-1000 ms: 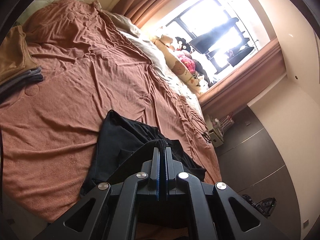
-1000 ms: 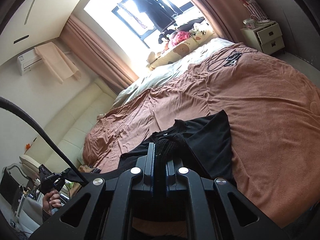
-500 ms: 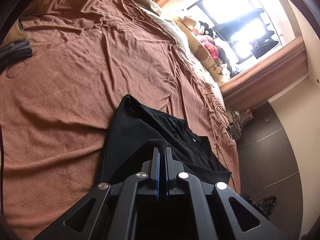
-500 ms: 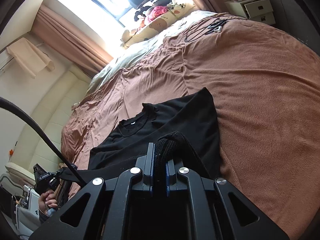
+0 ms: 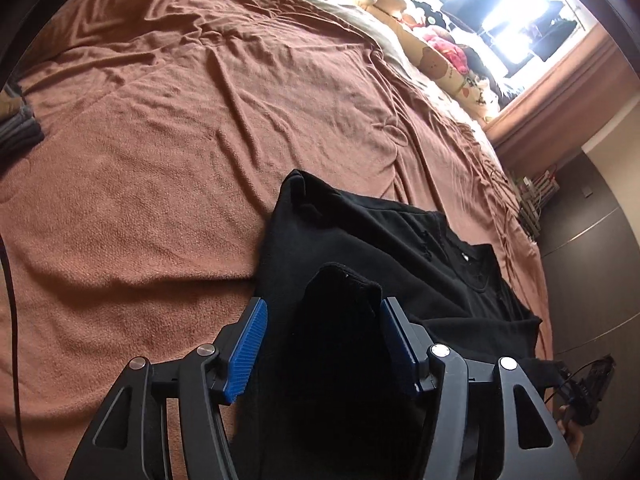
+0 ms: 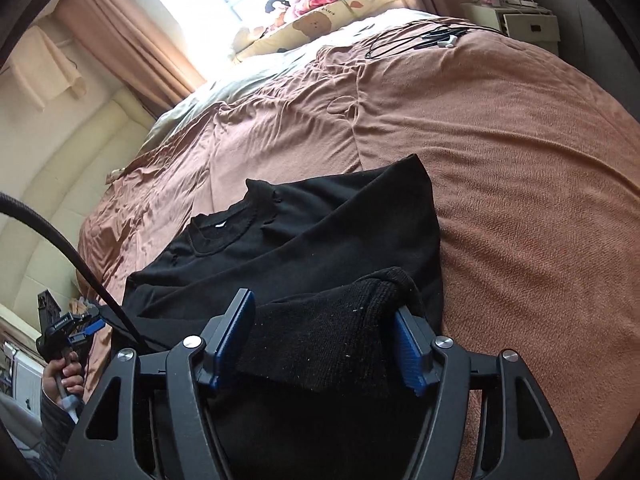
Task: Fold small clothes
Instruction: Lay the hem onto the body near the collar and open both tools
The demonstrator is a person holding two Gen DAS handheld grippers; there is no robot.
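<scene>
A black sweater [image 5: 384, 240] lies on the brown blanket, neck hole up, its lower part folded up over the body; it also shows in the right wrist view [image 6: 304, 224]. My left gripper [image 5: 324, 320] is open, its blue pads either side of a folded black cuff or hem [image 5: 340, 296] that rests between them. My right gripper [image 6: 326, 316] is open too, with a ribbed black cuff [image 6: 352, 320] lying loose between its pads. The left gripper also shows at the right view's left edge [image 6: 68, 332], in a hand.
The brown blanket [image 5: 160, 160] covers the bed. A stack of folded clothes [image 5: 16, 124] sits at the far left. Black cables [image 6: 424, 38] lie near the bed's far corner by a white nightstand [image 6: 520, 24]. Pillows and soft toys [image 6: 320, 12] line the window.
Both grippers were shut on the sweater's edge and carried it down over the body. Now both have opened and the fabric lies loose between the pads.
</scene>
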